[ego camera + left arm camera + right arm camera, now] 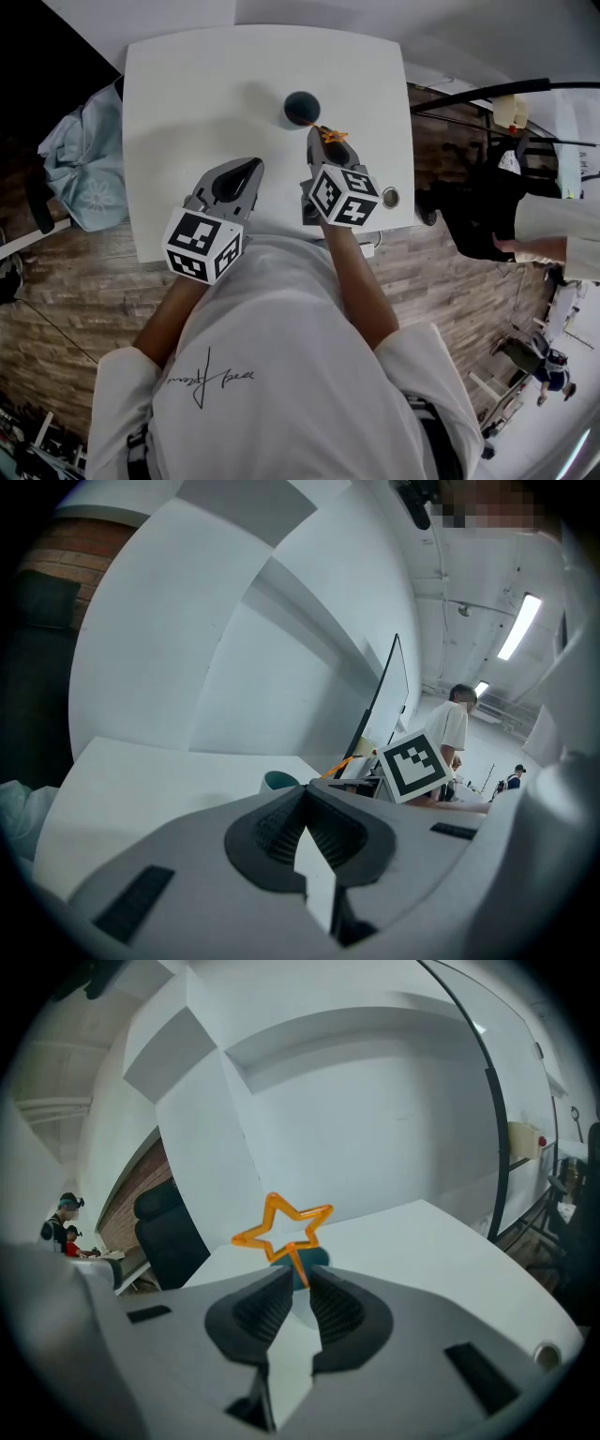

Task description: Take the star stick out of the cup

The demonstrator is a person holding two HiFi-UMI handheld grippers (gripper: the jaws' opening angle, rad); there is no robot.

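Note:
A dark teal cup stands on the white table, far of centre. My right gripper is shut on the orange star stick, just near of the cup. In the right gripper view the star rises above the right gripper, its thin stick pinched between the jaw tips, with the cup behind it. The stick's lower end is hidden. My left gripper hovers to the left, shut and empty. In the left gripper view the left gripper has its tips touching, and the cup shows beyond.
A pale blue bag lies off the table's left edge. A small round metal fitting sits at the table's near right corner. Black poles and a person's arm are at the right. A black chair stands beyond the table.

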